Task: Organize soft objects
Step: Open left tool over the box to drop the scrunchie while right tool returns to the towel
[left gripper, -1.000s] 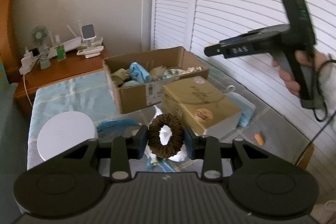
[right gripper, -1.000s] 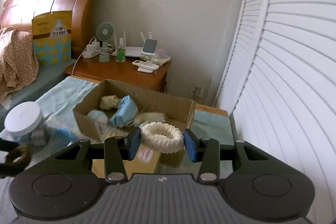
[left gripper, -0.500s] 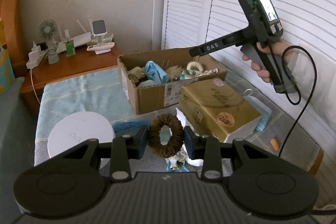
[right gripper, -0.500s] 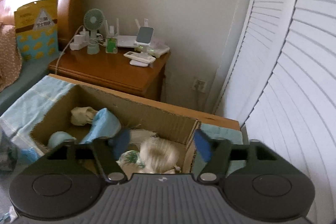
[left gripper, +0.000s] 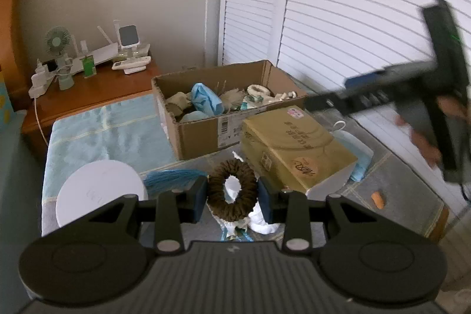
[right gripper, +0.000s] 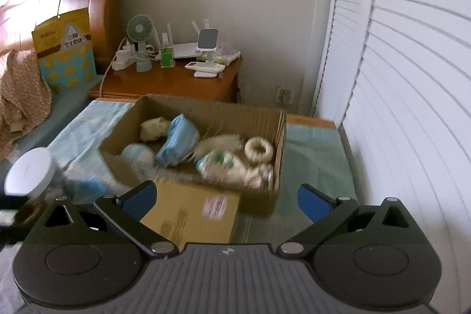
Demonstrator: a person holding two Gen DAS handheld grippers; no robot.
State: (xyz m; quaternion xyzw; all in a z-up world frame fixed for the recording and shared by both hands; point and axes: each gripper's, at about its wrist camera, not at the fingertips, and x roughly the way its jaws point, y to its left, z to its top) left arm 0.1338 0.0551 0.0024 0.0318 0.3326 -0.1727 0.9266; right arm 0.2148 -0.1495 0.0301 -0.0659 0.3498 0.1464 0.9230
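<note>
Left claw (left gripper: 232,194) clamped on dark brown fuzzy ring scrunchie (left gripper: 232,194), held upright above clutter on desk, short of open brown cardboard box (left gripper: 206,128). Right claw (right gripper: 226,197) spread wide, nothing between blue pads (right gripper: 140,197), hovering near box's front edge. Cream fuzzy ring scrunchie (right gripper: 259,148) lying inside box at right end, beside light blue folded cloth (right gripper: 176,141) and other soft pieces. Tan rectangular carton (left gripper: 294,146) touching box front. White round lid (left gripper: 101,194) at left.
</note>
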